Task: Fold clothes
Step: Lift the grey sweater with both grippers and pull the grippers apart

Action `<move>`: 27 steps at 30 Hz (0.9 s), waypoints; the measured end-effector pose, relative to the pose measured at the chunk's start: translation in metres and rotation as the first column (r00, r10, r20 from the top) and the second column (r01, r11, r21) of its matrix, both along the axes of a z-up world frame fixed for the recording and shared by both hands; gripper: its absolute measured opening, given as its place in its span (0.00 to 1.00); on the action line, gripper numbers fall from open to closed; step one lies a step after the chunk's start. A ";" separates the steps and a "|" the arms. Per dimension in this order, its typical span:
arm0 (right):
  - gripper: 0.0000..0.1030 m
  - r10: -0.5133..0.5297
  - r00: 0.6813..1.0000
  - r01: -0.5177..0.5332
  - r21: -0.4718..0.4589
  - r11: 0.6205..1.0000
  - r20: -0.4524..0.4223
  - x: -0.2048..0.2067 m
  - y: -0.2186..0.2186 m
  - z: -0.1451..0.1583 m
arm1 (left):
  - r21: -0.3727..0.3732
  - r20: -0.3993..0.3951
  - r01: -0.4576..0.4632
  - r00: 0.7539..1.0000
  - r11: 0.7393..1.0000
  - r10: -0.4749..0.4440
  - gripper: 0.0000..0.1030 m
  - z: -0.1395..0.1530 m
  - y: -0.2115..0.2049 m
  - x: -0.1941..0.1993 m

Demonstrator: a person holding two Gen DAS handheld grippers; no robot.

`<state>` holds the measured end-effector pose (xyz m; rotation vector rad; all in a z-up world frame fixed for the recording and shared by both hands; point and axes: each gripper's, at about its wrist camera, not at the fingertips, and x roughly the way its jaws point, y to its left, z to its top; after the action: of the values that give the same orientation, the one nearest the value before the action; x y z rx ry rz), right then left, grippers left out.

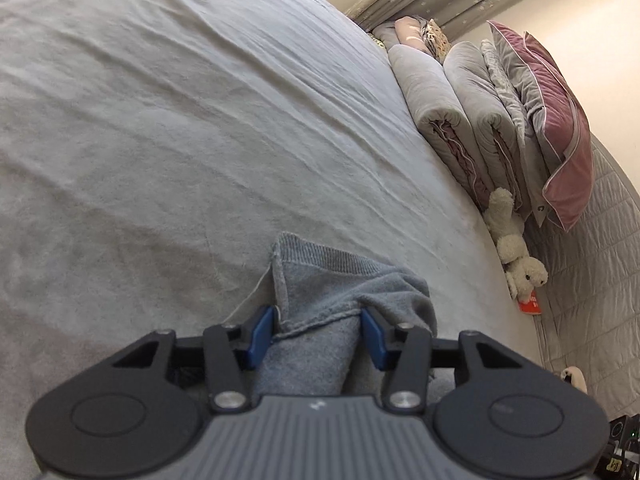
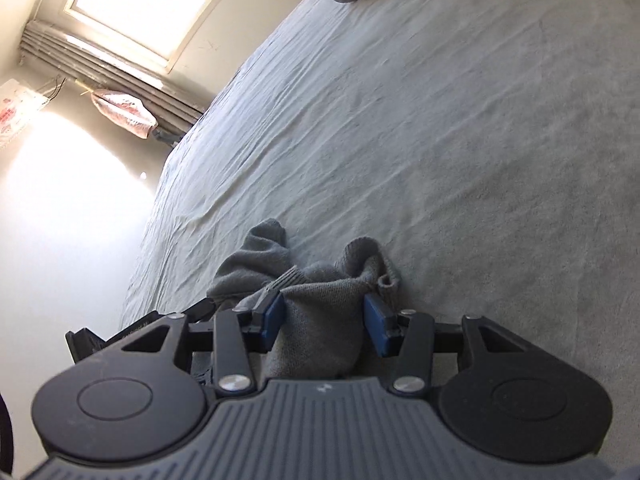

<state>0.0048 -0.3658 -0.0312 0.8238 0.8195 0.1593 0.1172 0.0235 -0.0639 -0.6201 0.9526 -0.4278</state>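
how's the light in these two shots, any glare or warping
Left wrist view: soft, even daylight, no glare; fisheye bends the pale grey bed sheet and stacked grey quilts; the grey knit garment stays sharp. Right wrist view: the bright window and the washed-out sunlit wall blow out the left side; edges curve strongly.

plush toy (image 1: 516, 252) beside rolled quilts (image 1: 452, 108)
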 end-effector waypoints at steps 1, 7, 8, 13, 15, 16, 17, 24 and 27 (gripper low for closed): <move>0.47 -0.013 1.000 0.013 -0.008 1.000 -0.002 0.001 -0.001 0.001 | 0.001 -0.005 0.003 1.000 1.000 -0.003 0.46 0.000 -0.002 0.003; 0.47 -0.025 0.999 0.023 -0.042 0.999 -0.035 0.004 0.000 0.002 | 0.169 0.054 0.093 0.993 0.981 -0.103 0.52 0.030 -0.024 0.022; 0.47 -0.024 0.999 0.023 -0.040 0.999 -0.034 0.003 0.000 0.003 | 0.197 0.070 0.125 0.988 0.972 -0.141 0.55 0.035 -0.030 0.025; 0.47 -0.028 0.999 0.025 -0.067 0.997 -0.036 0.003 -0.005 0.009 | 0.321 0.097 0.266 0.945 0.909 -0.311 0.56 0.039 -0.058 0.046; 0.47 -0.001 0.998 -0.004 -0.097 0.995 -0.058 0.004 -0.004 0.009 | 0.364 0.091 0.311 0.926 0.878 -0.366 0.56 0.035 -0.071 0.053; 0.47 0.015 0.998 -0.023 -0.122 0.992 -0.069 0.005 -0.001 0.009 | 0.383 0.088 0.328 0.918 0.864 -0.388 0.55 0.033 -0.077 0.055; 0.47 0.031 0.996 -0.043 -0.151 0.988 -0.079 0.006 0.002 0.008 | 0.395 0.086 0.338 0.912 0.854 -0.400 0.54 0.030 -0.082 0.056; 0.47 0.123 0.985 -0.155 -0.312 0.937 -0.121 0.018 0.032 -0.005 | 0.512 0.117 0.359 0.871 0.780 -0.477 0.32 0.019 -0.114 0.038; 0.46 0.141 0.984 -0.172 -0.369 0.913 -0.110 0.021 0.042 -0.005 | 0.529 0.135 0.313 0.887 0.789 -0.442 0.20 0.017 -0.116 0.035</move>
<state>0.0256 -0.3242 -0.0365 0.4015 0.9569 0.1050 0.1522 -0.0929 -0.0469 0.1086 0.8928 -0.5808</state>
